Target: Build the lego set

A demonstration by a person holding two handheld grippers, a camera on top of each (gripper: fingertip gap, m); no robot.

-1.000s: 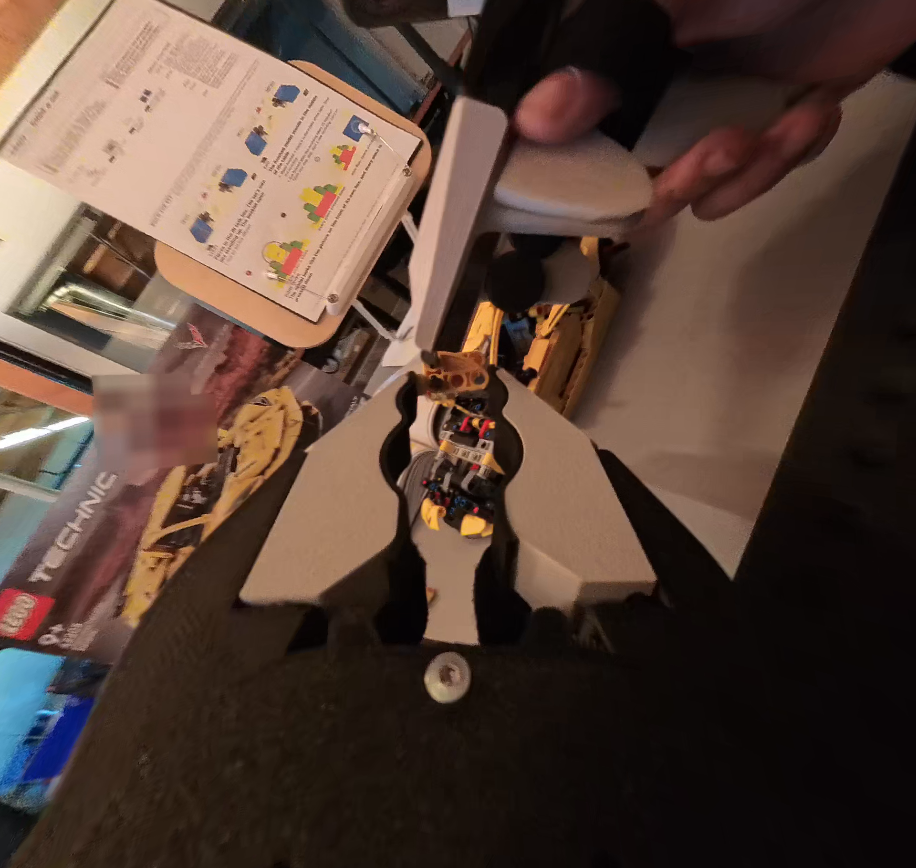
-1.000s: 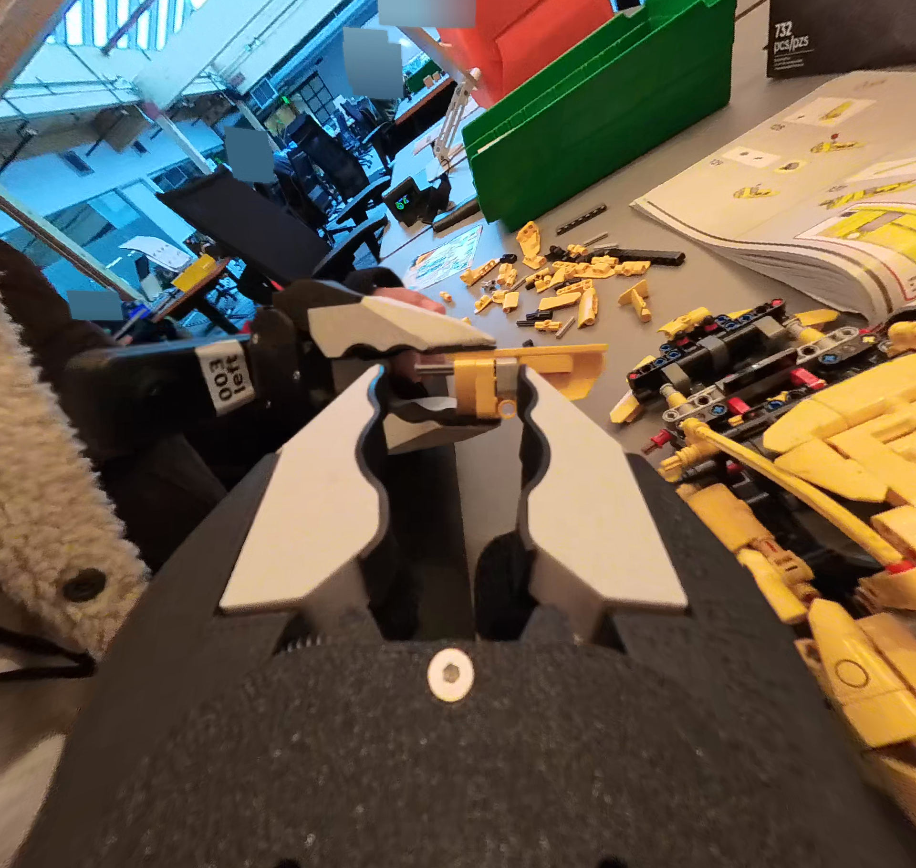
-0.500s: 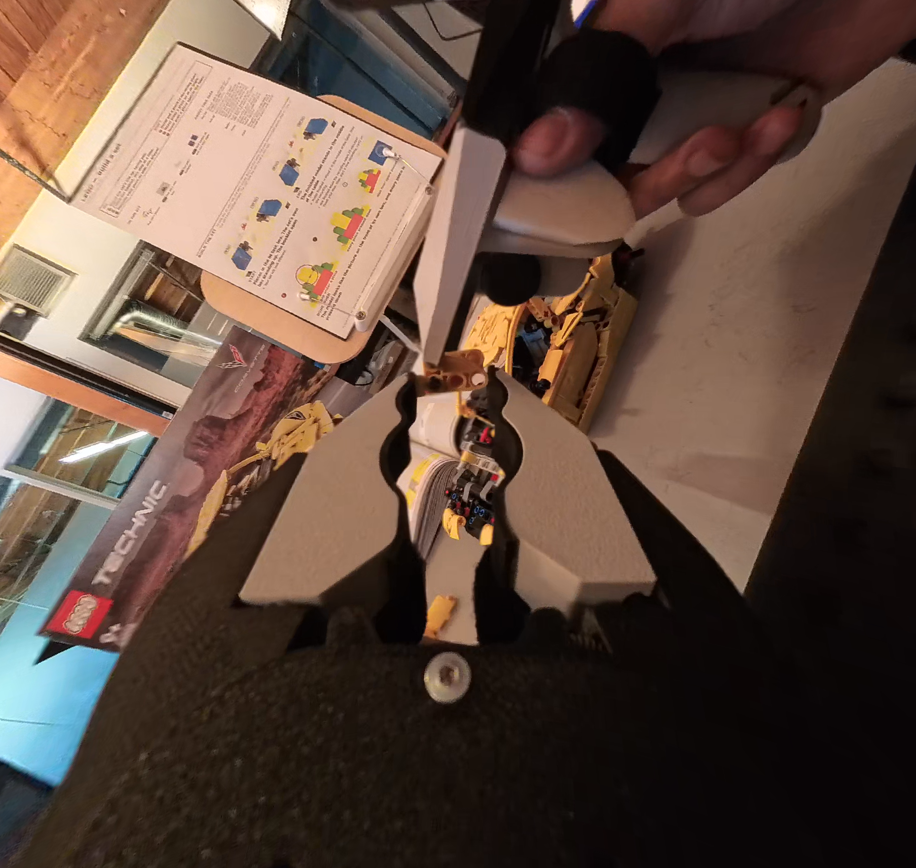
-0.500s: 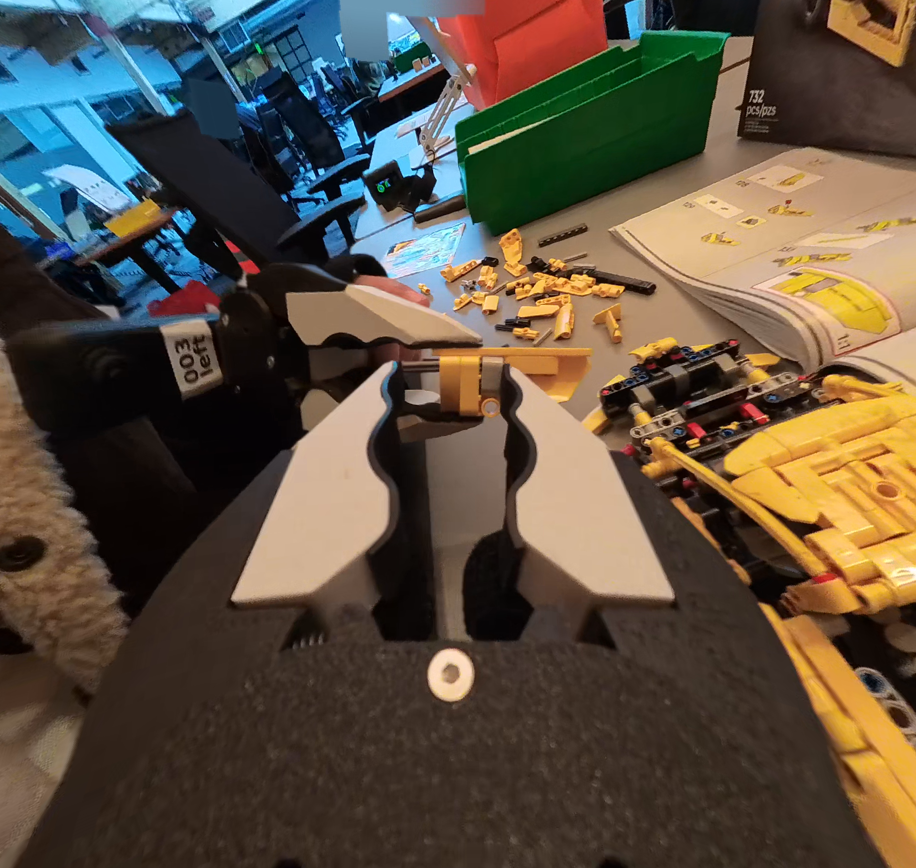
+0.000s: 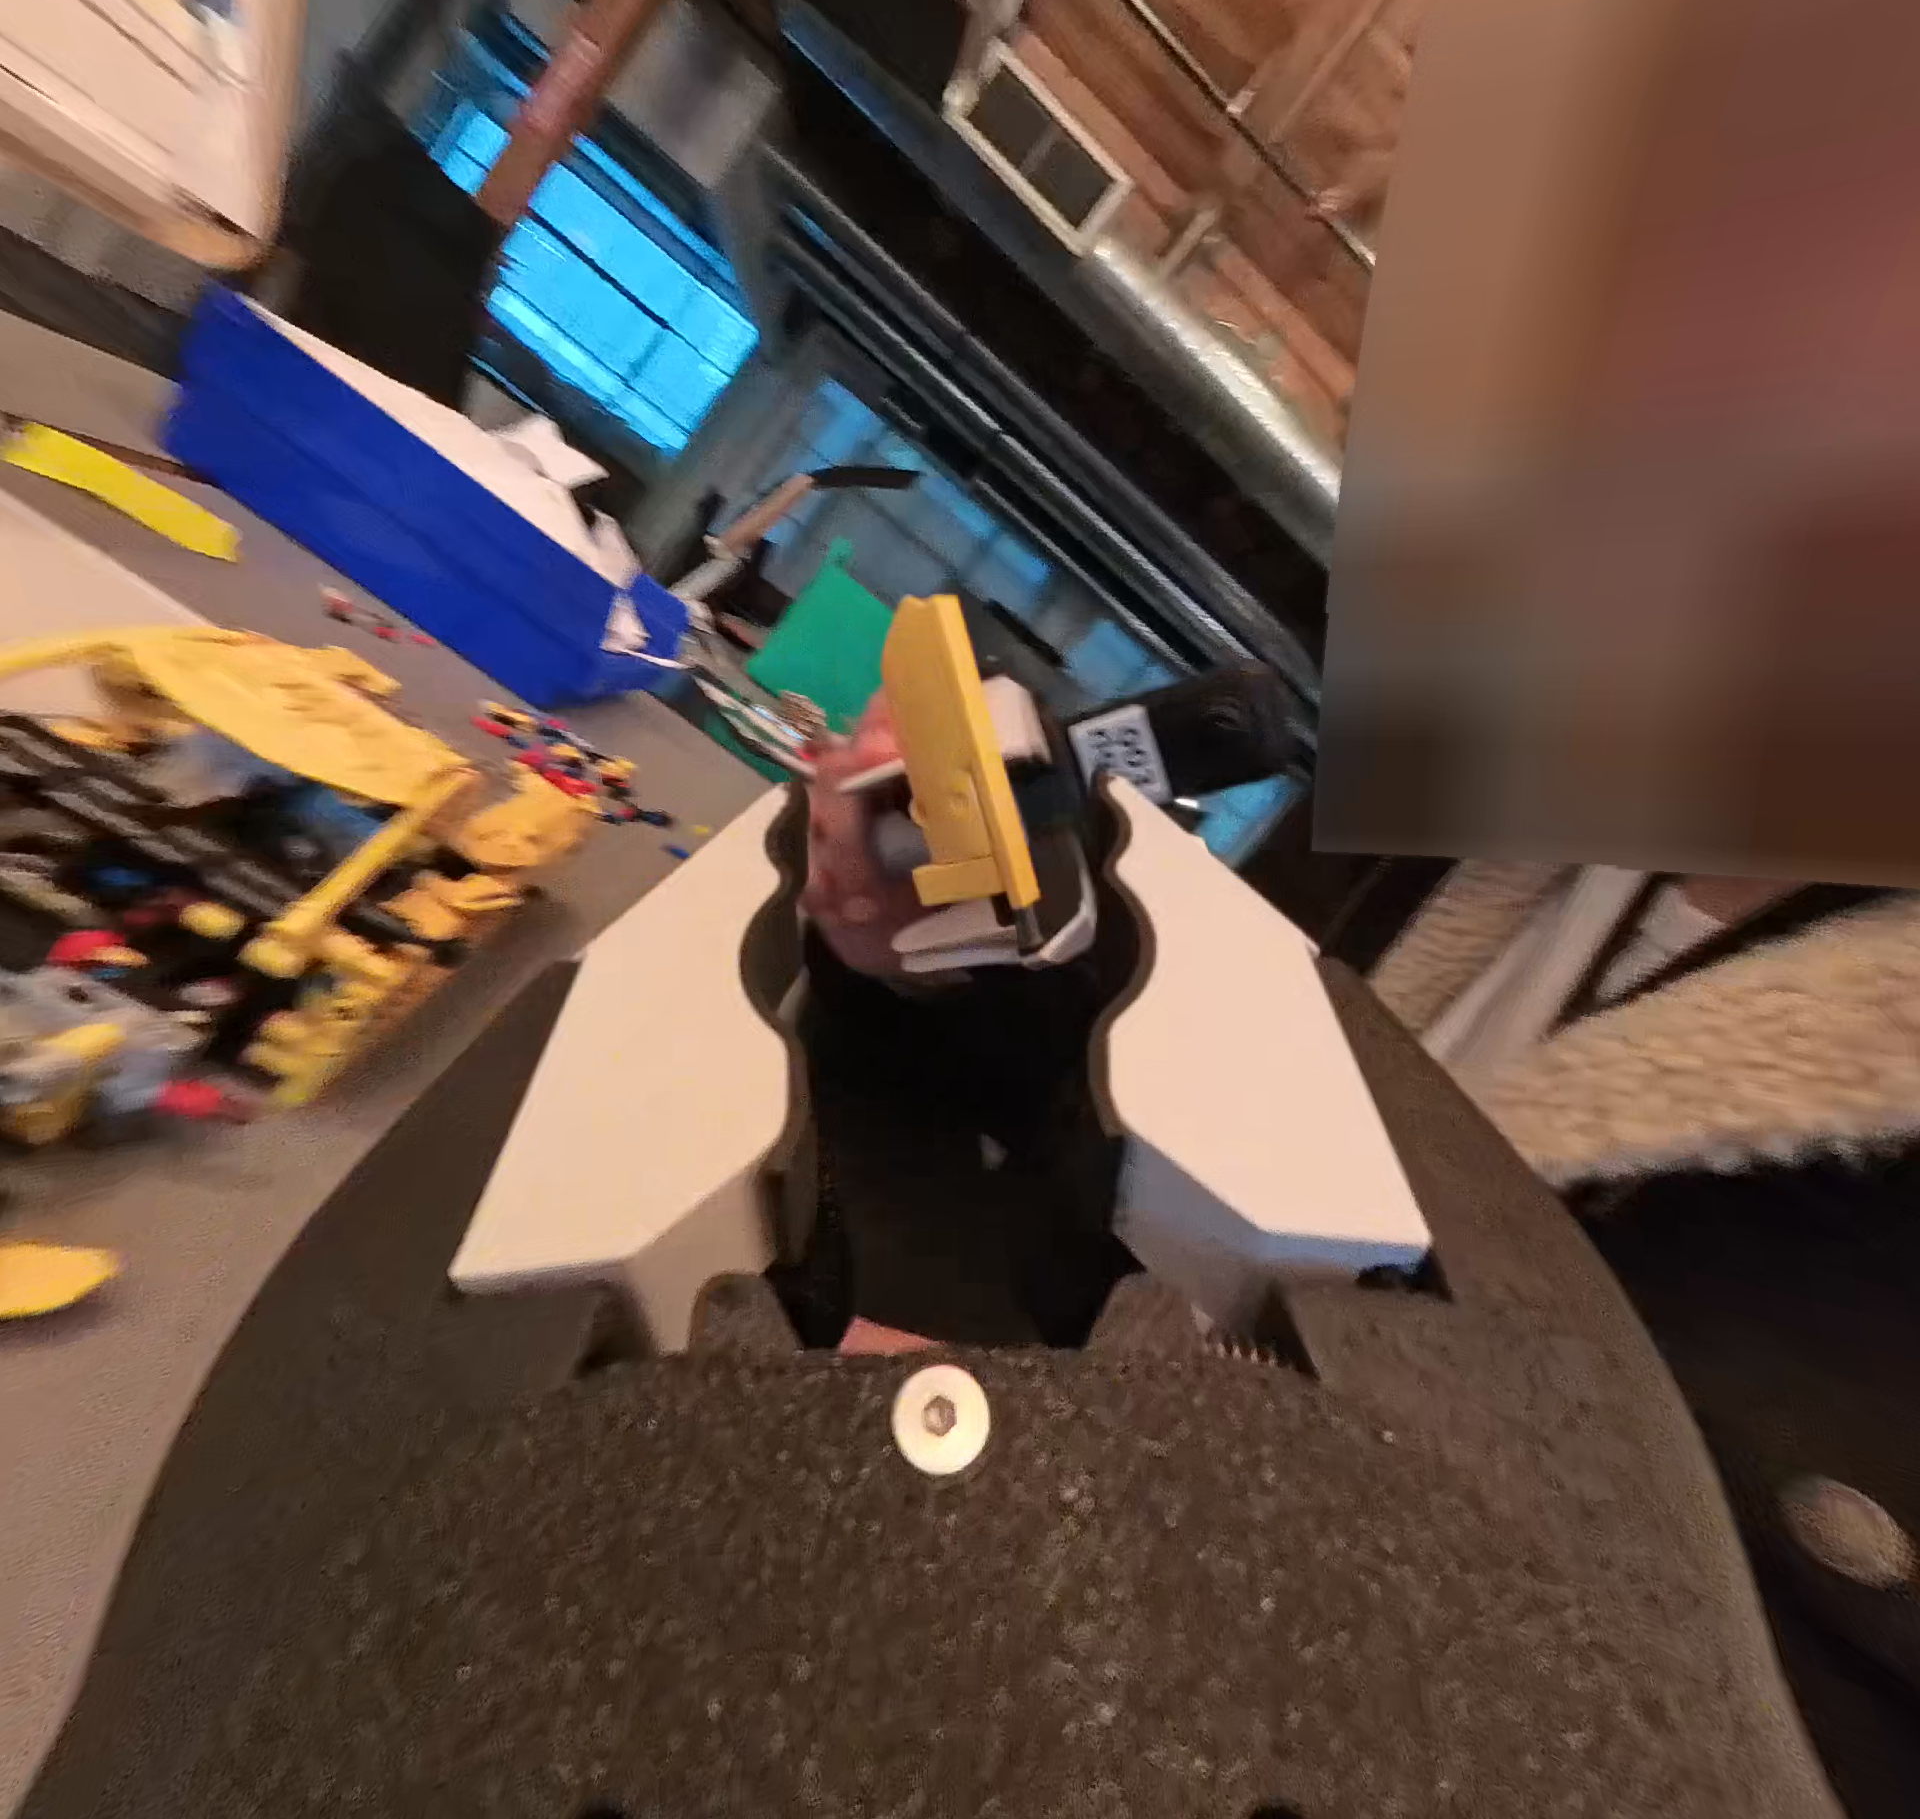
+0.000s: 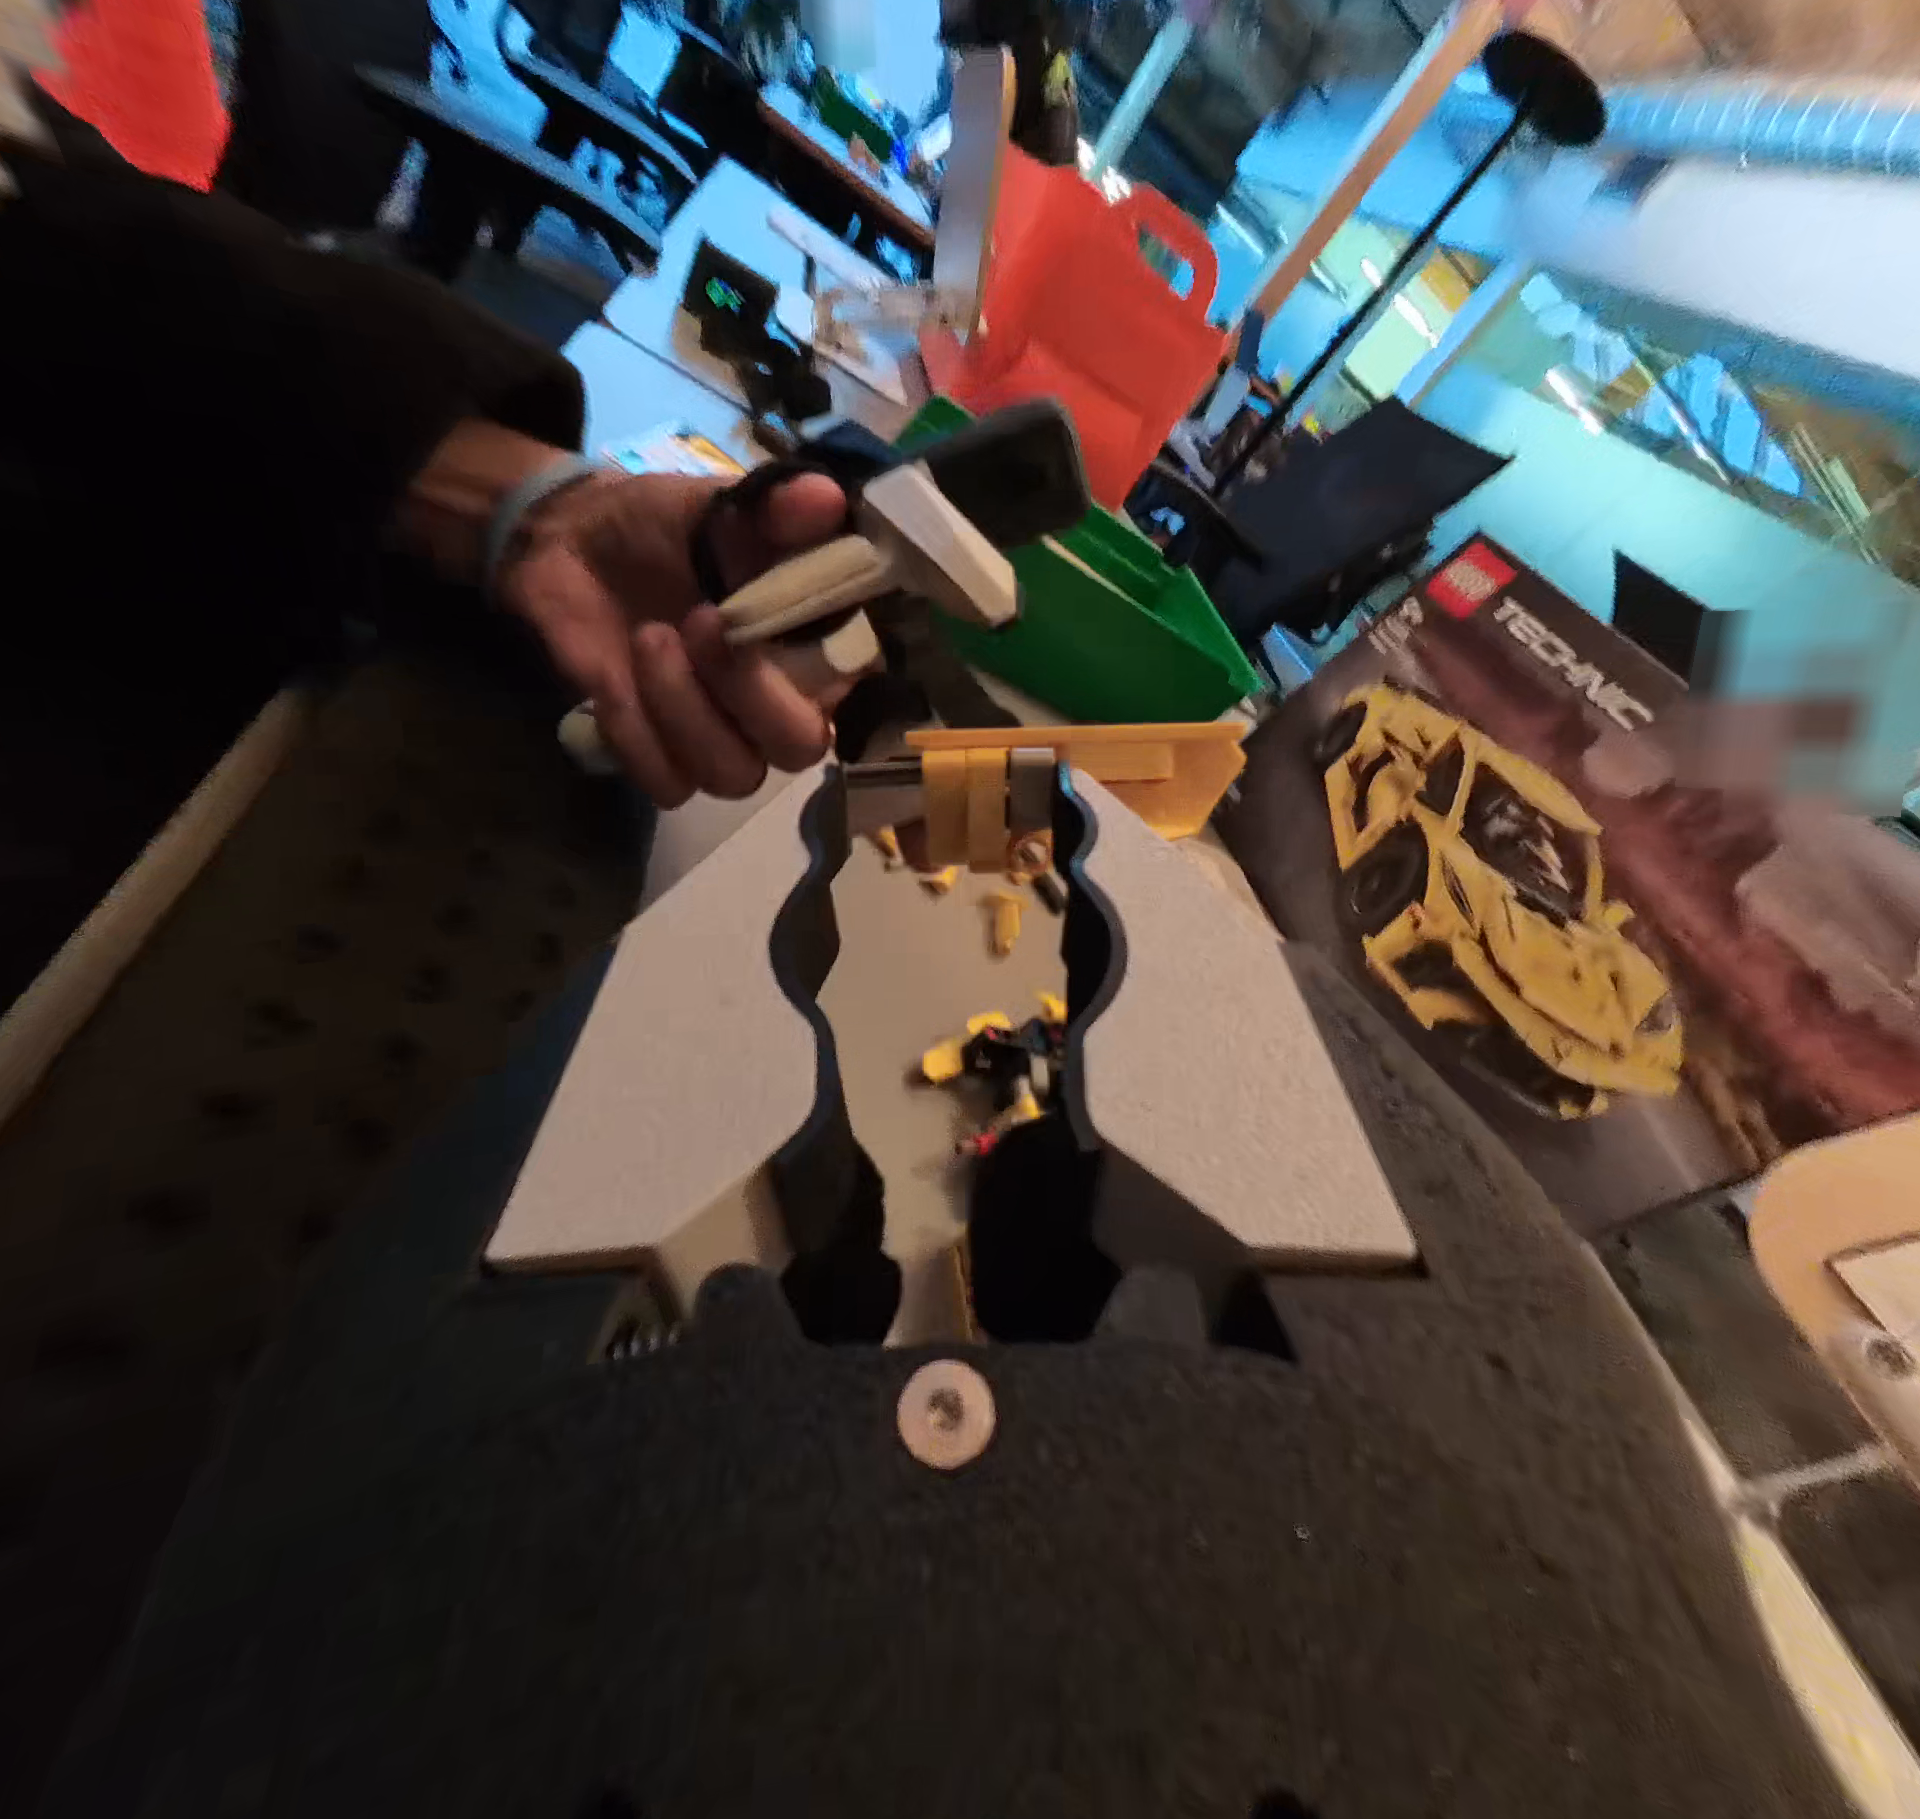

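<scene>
Here, the largest thing I can make out is the grey table (image 5: 125, 1239), filling the lower left of my left wrist view, though motion blur smears most of it. On it at the left edge sits the half-built yellow car model (image 5: 260, 834), cut off by the frame and too soft to read in detail. Only my right wrist view shows the set's box (image 6: 1558, 896) with its yellow car picture at the right, and the green bin (image 6: 1101, 626) above centre, partly behind my other hand. Only my left wrist view shows the blue bin (image 5: 395, 512) in the upper left.

My right gripper (image 6: 951, 813) has its fingers closed onto the yellow panel assembly (image 6: 1081, 772) at its bracket end, just above frame centre, clear of the table. From there its long axis runs across the frame, the flat panel reaching right past my fingertip and a grey pin sticking out to the left. In the left wrist view the same assembly (image 5: 961, 761) stands nearly upright, edge on, panel pointing to the top.

My left gripper (image 5: 951, 813) is spread wide with nothing between its fingers; the assembly lies beyond them. My left hand (image 6: 686, 647) shows at centre left of the right view, blurred. Small loose yellow pieces (image 6: 997, 1042) lie between my right fingers' outlines, hard to tell apart.
</scene>
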